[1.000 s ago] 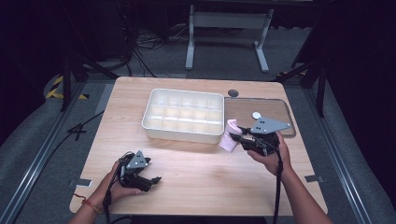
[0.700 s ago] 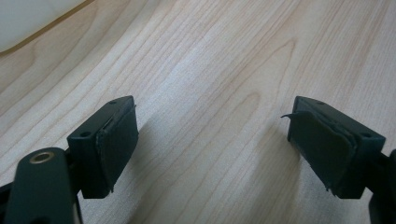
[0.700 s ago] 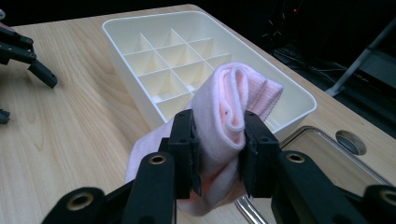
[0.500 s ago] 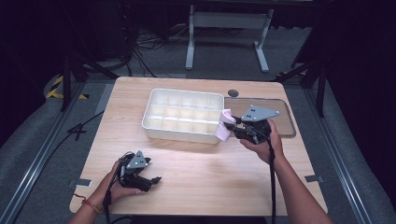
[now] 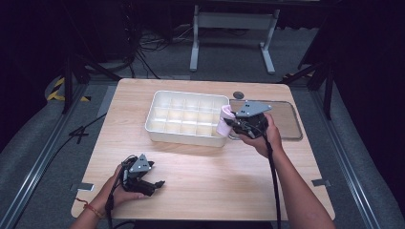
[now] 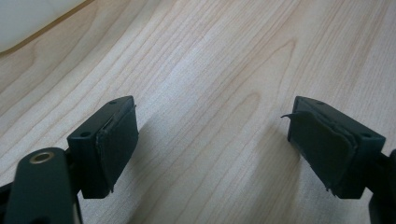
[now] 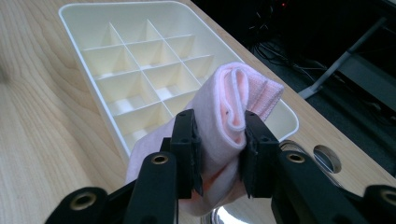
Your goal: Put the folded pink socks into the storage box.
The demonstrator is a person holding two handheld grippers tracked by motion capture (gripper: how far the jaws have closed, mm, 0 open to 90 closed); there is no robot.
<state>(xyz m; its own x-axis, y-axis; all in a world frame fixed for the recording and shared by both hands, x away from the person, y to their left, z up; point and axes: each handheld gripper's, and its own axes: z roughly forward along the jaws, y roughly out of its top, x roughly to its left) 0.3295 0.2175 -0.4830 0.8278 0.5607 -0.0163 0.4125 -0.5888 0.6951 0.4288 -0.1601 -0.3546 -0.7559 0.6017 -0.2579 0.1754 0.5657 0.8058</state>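
A white tray [image 5: 157,130] split into several small compartments lies mid-table; its cells [image 7: 135,56] look bare. My right gripper [image 5: 229,123] hovers at the tray's right end, shut on a folded pink cloth [image 5: 224,120]. In the right gripper view the pink cloth [image 7: 236,100] bulges up between the two black pads, over the tray's near corner. My left gripper [image 5: 155,183] rests near the table's front left, held in a hand, jaws open. In the left gripper view its pads [image 6: 116,140] stand wide apart over bare wood with nothing between them.
A dark flat mat [image 5: 286,119] lies right of the tray, behind the right hand. A round cable hole [image 5: 238,95] sits in the tabletop behind the tray. Beyond the table's far edge stand a metal frame [image 5: 234,21] and cables on the floor.
The right gripper has carried the pink cloth away from the person and slightly left, up to the tray's right end. The left gripper has stayed put.
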